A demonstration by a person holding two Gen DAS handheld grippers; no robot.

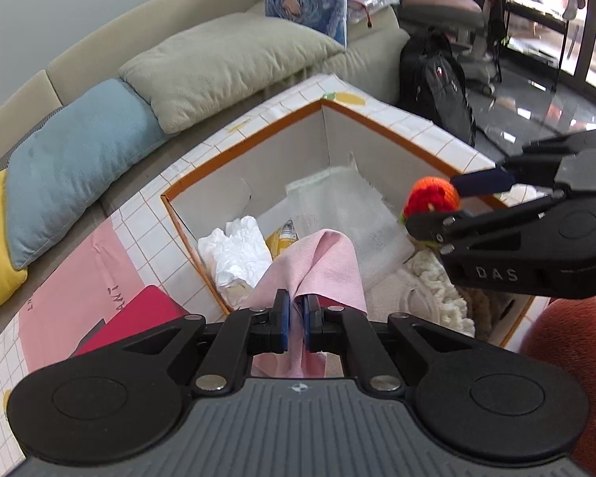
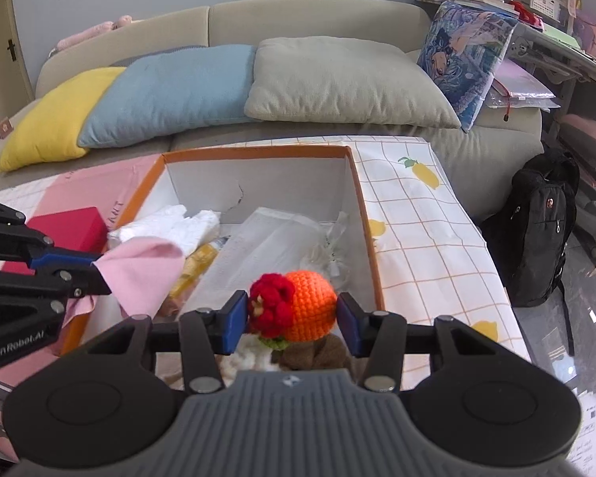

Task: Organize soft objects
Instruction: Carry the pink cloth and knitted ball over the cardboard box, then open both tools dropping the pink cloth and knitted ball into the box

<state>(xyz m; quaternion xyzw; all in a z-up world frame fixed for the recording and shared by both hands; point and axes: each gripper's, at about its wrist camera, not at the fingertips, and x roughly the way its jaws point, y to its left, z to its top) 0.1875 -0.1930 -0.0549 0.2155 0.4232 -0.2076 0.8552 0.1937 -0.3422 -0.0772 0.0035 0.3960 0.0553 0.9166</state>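
Note:
My left gripper (image 1: 296, 318) is shut on a pink cloth (image 1: 322, 266) and holds it over the near corner of an orange-rimmed cardboard box (image 1: 242, 147). The cloth (image 2: 143, 270) and left gripper (image 2: 95, 270) also show in the right wrist view. My right gripper (image 2: 292, 318) is shut on an orange and red crochet toy (image 2: 298, 306), held above the box (image 2: 258, 152). In the left wrist view the toy (image 1: 431, 196) sits between the right gripper's fingers (image 1: 429, 208). Inside the box lie a white mesh bag (image 1: 341, 214), crumpled white tissue (image 1: 238, 250), a yellow packet (image 2: 198, 262) and a cream knit (image 1: 433, 290).
The box stands on a table with a checked lemon-print cloth (image 2: 425, 238). A red box (image 2: 69, 224) lies left of it. A sofa behind holds yellow (image 2: 55, 119), blue (image 2: 171, 95) and beige (image 2: 345, 83) cushions. A black backpack (image 2: 536, 222) stands on the floor at right.

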